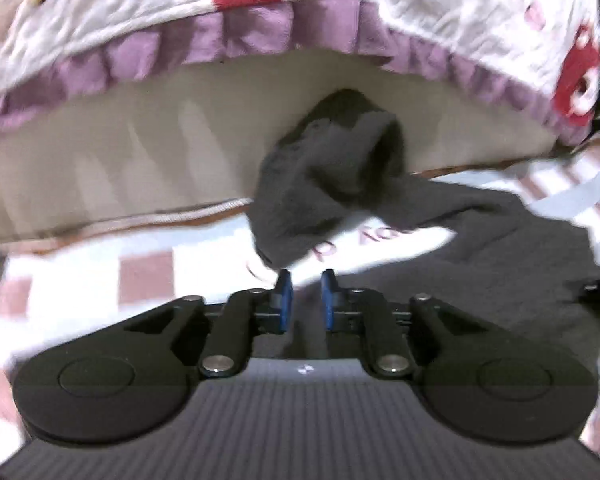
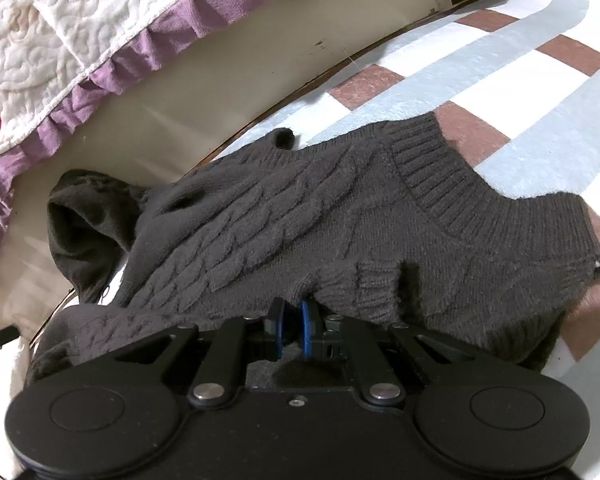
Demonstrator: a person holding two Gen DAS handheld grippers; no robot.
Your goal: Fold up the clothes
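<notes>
A dark grey cable-knit sweater (image 2: 340,216) lies flat on a checked rug (image 2: 520,64), its ribbed collar (image 2: 452,184) toward the upper right. My right gripper (image 2: 294,322) is shut on the sweater's near ribbed edge, and the knit bunches between the blue pads. One sleeve (image 2: 84,220) is crumpled against the bed's base on the left. In the left wrist view that sleeve (image 1: 332,184) rises in a rumpled heap just beyond my left gripper (image 1: 306,300). Its jaws stand apart with nothing between the blue pads. The sweater's body (image 1: 480,232) spreads to the right.
A white quilted bedspread with a purple frill (image 1: 220,36) overhangs the beige bed base (image 1: 100,152) straight ahead. The same quilt (image 2: 60,40) fills the upper left of the right wrist view. The rug (image 1: 148,276) runs left and right of the sweater.
</notes>
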